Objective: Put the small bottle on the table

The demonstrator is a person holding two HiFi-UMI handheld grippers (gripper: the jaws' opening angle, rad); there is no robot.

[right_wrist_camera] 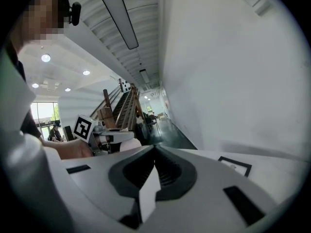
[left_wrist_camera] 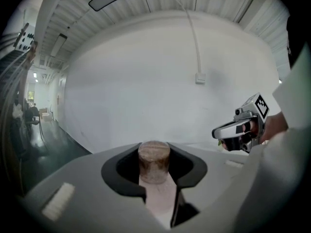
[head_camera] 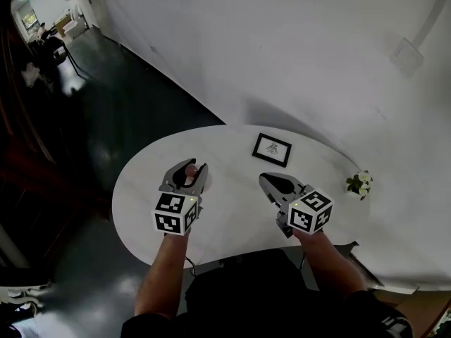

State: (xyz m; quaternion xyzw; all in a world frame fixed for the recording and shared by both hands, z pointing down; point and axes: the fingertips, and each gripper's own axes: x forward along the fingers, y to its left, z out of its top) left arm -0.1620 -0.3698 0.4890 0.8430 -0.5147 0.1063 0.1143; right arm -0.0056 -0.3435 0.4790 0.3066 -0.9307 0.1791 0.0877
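- Right now the left gripper [head_camera: 194, 167] is pinching the small bottle [left_wrist_camera: 154, 161] between its jaws, with the brownish cap showing above the pads
- Inside the claw the bottle is standing upright, seated in the notch between the two jaws; it is hanging over the near left part of the white table [head_camera: 232, 224], and no view is showing whether its base is touching the top
- Meanwhile the right gripper [head_camera: 266, 181] is hovering alongside with its jaws pressed together on nothing, apart from the bottle
- By the look of it, the step in hand is the setting-down: the person is best served by lowering straight, with the bottle upright, until the base is resting flat, and only then spreading the jaws
- Bare tabletop is lying ahead of the claw, well apart from the picture frame [head_camera: 272, 149] and the little plant [head_camera: 359, 184]; placing there, away from the table's edge, is looking safest, since a narrow bottle could tip
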